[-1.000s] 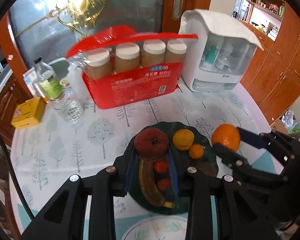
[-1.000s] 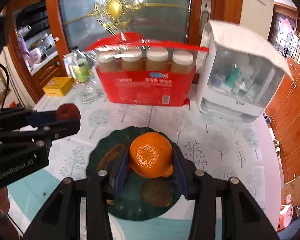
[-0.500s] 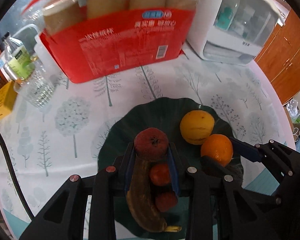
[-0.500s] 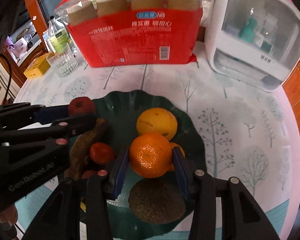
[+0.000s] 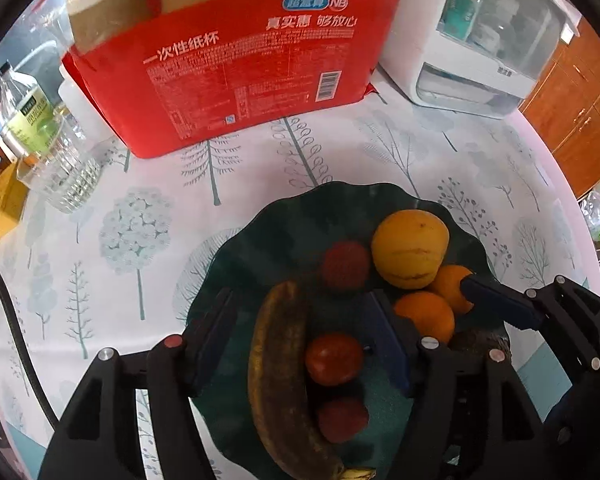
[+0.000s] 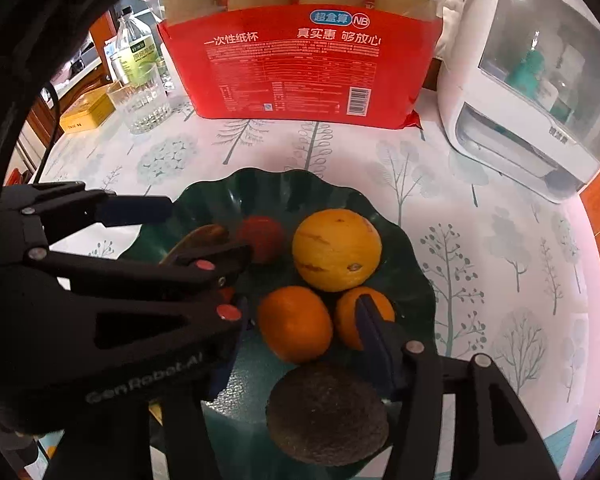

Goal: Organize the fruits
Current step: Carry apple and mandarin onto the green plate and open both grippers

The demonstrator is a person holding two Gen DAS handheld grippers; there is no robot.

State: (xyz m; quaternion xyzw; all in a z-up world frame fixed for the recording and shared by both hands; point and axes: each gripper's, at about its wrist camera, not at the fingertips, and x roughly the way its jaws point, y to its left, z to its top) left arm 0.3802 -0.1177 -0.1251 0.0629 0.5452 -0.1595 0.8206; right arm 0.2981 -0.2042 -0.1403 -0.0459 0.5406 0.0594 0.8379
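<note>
On counter (image 5: 260,168): green plate (image 5: 292,216) holding fruit. Left gripper (image 5: 300,328) over plate, jaws opening, banana (image 5: 276,368) and tomato (image 5: 334,358) between them, unpinched; red fruit (image 5: 346,266) lies just beyond. Right gripper (image 6: 300,320) jaws opening around orange (image 6: 296,324), pads clear of it. Yellow fruit (image 6: 336,250) behind. Red cup pack (image 6: 300,68) at back.

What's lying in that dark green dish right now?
The green dish holds a banana, yellow melon, two oranges, red fruits and a dark avocado. Black tongs cover some.
</note>
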